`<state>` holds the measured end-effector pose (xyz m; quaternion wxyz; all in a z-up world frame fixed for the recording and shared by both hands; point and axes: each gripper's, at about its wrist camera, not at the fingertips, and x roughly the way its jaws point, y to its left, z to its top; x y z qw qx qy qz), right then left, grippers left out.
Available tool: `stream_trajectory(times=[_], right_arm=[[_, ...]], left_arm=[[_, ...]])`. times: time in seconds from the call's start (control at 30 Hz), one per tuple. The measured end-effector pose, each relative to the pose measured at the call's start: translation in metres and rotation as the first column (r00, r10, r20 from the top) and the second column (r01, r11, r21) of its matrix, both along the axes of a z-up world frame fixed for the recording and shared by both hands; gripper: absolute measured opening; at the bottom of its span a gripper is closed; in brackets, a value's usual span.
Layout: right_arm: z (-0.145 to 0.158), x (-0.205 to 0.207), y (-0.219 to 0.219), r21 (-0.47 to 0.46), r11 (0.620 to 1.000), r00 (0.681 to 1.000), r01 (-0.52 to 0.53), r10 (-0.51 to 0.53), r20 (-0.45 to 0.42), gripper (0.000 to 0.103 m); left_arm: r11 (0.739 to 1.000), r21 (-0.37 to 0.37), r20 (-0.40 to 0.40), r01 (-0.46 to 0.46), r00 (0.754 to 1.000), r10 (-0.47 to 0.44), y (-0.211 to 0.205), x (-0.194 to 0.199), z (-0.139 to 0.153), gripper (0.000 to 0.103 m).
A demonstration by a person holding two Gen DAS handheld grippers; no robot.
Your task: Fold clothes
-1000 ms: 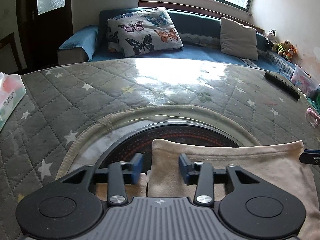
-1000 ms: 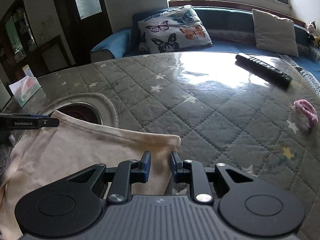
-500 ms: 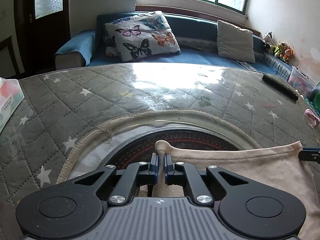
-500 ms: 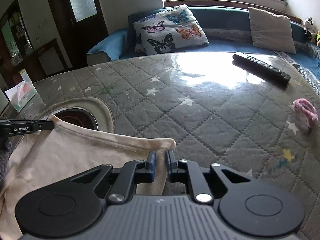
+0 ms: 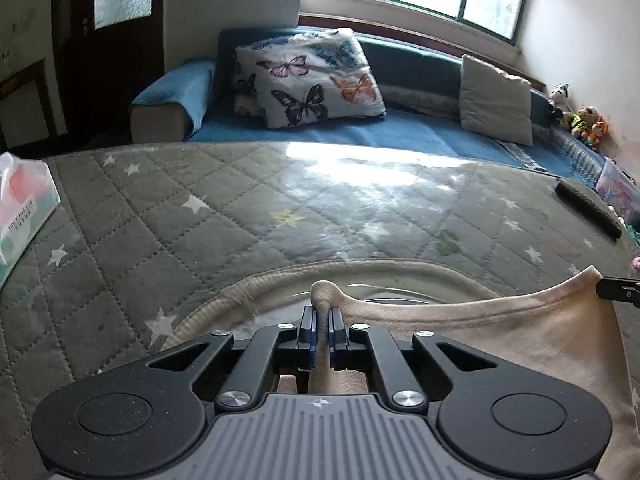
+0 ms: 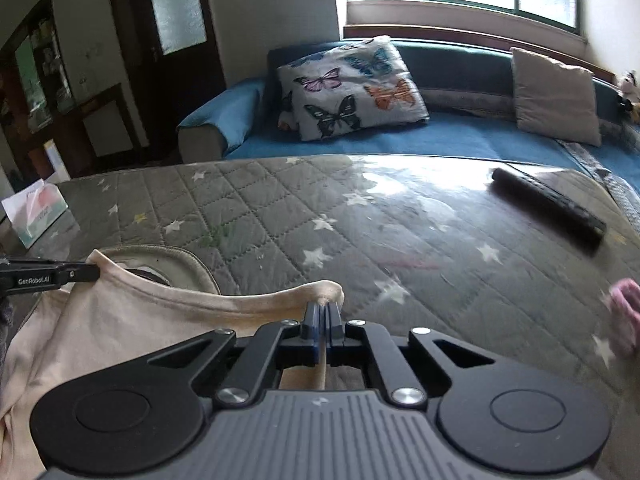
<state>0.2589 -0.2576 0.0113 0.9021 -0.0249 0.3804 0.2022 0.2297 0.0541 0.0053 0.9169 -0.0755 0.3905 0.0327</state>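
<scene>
While the left tongs grip one garment corner, the right tongs grip the other above the bench.

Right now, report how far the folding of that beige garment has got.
Done: both tongs have their grip. The left tongs pinch one corner of the beige garment, the right tongs the other. In hand: the edge between them hangs raised off the quilted table cover. Left: no fold laid down yet; the cloth looks like one layer.

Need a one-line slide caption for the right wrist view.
Right claw shut on a corner of the beige garment, lifted over the quilted star-print table cover.
</scene>
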Motion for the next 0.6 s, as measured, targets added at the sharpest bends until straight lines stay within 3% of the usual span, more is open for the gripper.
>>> stream_trajectory(times=[0.2, 0.33, 0.6], right_arm=[[0.008, -0.006, 0.005, -0.025, 0.999, 1.000, -0.028, 0.028, 0.004, 0.008], [0.024, -0.032, 0.004, -0.048, 0.997, 0.998, -0.066, 0.067, 0.016, 0.009], [0.037, -0.098, 0.008, -0.061, 0.984, 0.986, -0.168, 0.169, 0.011, 0.022]], left_arm=[[1.000, -0.001, -0.005, 0.018, 1.000, -0.018, 0.000, -0.013, 0.005, 0.013], [1.000, 0.015, 0.027, 0.003, 1.000, -0.003, 0.003, -0.035, 0.022, 0.030], [0.996, 0.047, 0.047, -0.079, 0.996, 0.076, 0.033, -0.079, 0.038, 0.034]])
